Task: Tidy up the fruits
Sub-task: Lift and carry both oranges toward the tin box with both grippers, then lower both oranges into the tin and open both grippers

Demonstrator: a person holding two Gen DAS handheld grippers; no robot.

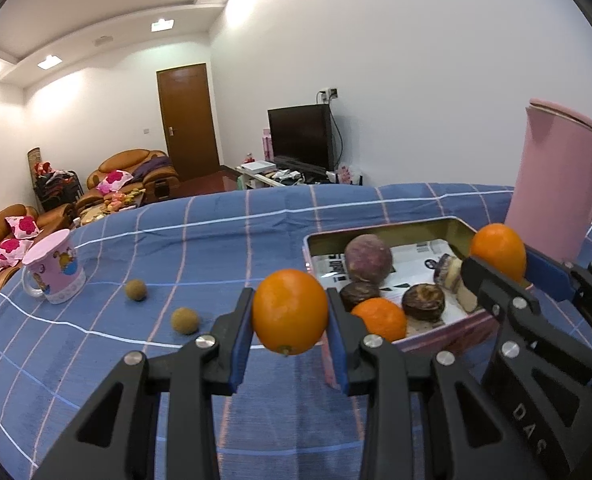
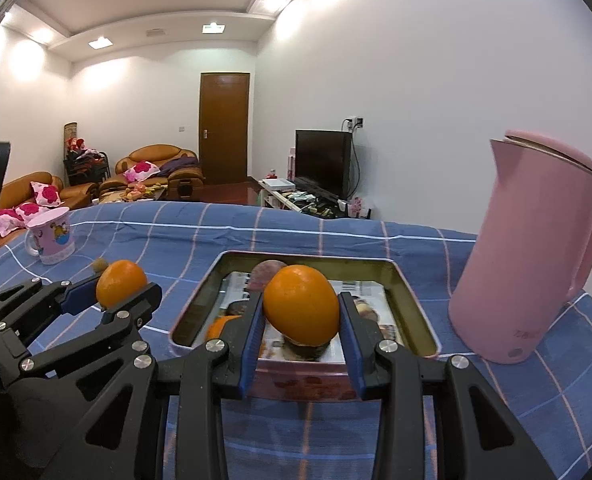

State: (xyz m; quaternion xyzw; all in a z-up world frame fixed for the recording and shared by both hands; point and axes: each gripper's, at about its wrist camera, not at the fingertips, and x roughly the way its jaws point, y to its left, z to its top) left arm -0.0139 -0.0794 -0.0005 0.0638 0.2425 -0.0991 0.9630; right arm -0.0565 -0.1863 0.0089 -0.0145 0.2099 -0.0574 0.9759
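My left gripper (image 1: 290, 316) is shut on an orange (image 1: 290, 311), held above the blue checked cloth just left of the pink tin box (image 1: 436, 344). My right gripper (image 2: 301, 312) is shut on a second orange (image 2: 301, 305), held over the near part of the tin (image 2: 194, 304). The tin, lined with printed paper, holds a purple fruit (image 1: 368, 258), another orange (image 1: 380, 319), dark round fruits (image 1: 423, 302) and a cut piece (image 1: 452, 274). Each gripper shows in the other's view: the right one (image 1: 500, 260), the left one (image 2: 122, 286).
Two small brown fruits (image 1: 136, 290) (image 1: 185, 320) lie on the cloth left of the tin. A pink cartoon mug (image 1: 54, 272) stands at the far left. A tall pink kettle (image 2: 536, 248) stands right of the tin. The table edge runs behind them.
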